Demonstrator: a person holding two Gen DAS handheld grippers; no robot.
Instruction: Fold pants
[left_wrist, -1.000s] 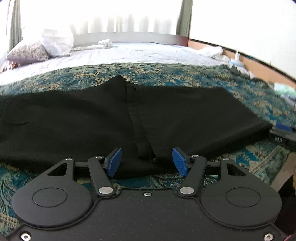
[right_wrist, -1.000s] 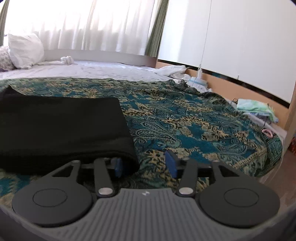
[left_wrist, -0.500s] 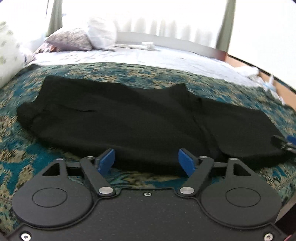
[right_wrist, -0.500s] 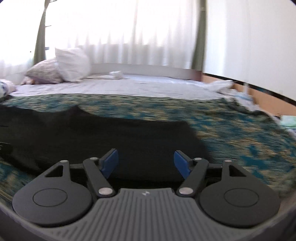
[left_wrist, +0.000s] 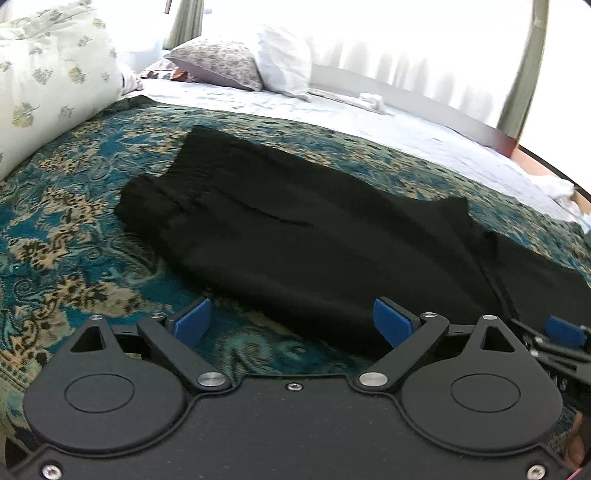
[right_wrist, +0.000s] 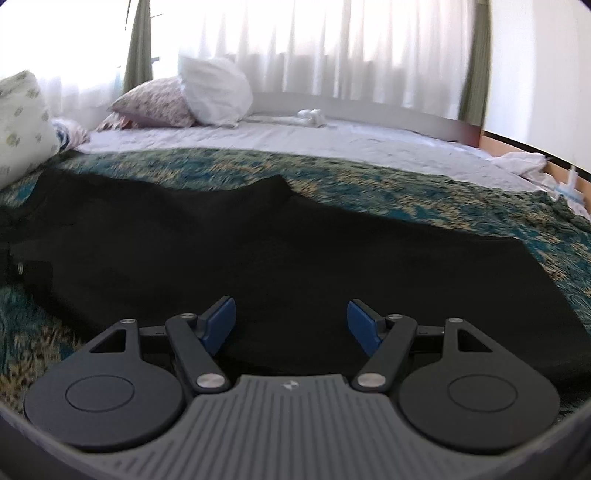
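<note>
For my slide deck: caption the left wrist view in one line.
Open left gripper at the near edge of black pants lying on a teal patterned bedspread.

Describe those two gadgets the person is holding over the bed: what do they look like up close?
Both are matte black. The left gripper has a flat, speckled black body; the right gripper has a ribbed grey plate with a small white logo. Each carries two round black discs, angled link arms with silver pivot screws, and jaws lined with blue pads. No sleeves or cables are clearly visible.
</note>
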